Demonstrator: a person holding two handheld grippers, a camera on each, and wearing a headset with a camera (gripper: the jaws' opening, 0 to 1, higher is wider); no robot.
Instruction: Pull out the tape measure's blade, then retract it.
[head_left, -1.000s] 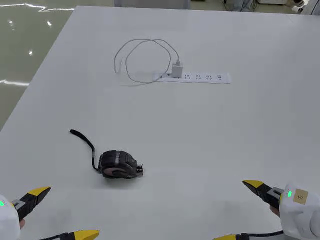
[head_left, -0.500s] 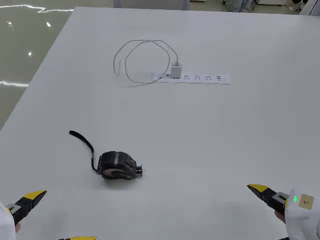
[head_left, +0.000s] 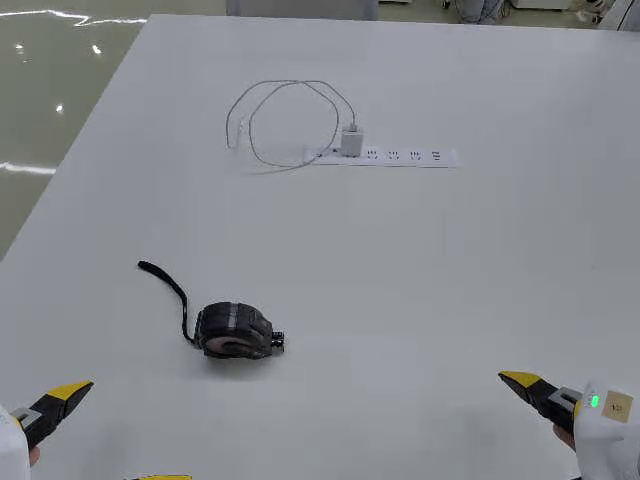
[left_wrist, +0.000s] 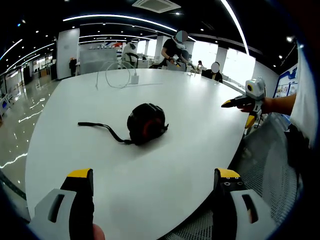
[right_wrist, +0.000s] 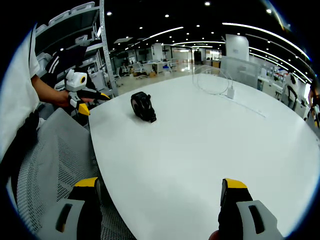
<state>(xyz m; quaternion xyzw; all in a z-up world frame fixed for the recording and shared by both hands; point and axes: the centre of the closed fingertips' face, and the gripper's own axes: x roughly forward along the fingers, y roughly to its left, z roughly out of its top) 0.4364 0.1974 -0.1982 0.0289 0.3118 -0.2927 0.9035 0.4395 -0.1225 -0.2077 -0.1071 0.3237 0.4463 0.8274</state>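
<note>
A black tape measure lies on its side on the white table, left of centre, with its blade retracted and its black wrist strap trailing to the left. The left gripper view has the tape measure ahead of my left gripper, which is open and holds nothing. My right gripper is also open with nothing in it, and the tape measure lies far off to its left. In the head view both grippers hang at the table's near edge, and a yellow fingertip of the right one shows.
A white power strip lies at the far middle of the table with a white charger plugged in and a looped cable. A mesh chair is at the near edge. People stand beyond the table's far end.
Both grippers have drawn back a little toward the near edge, lower in the head view. The tape measure has not moved.
</note>
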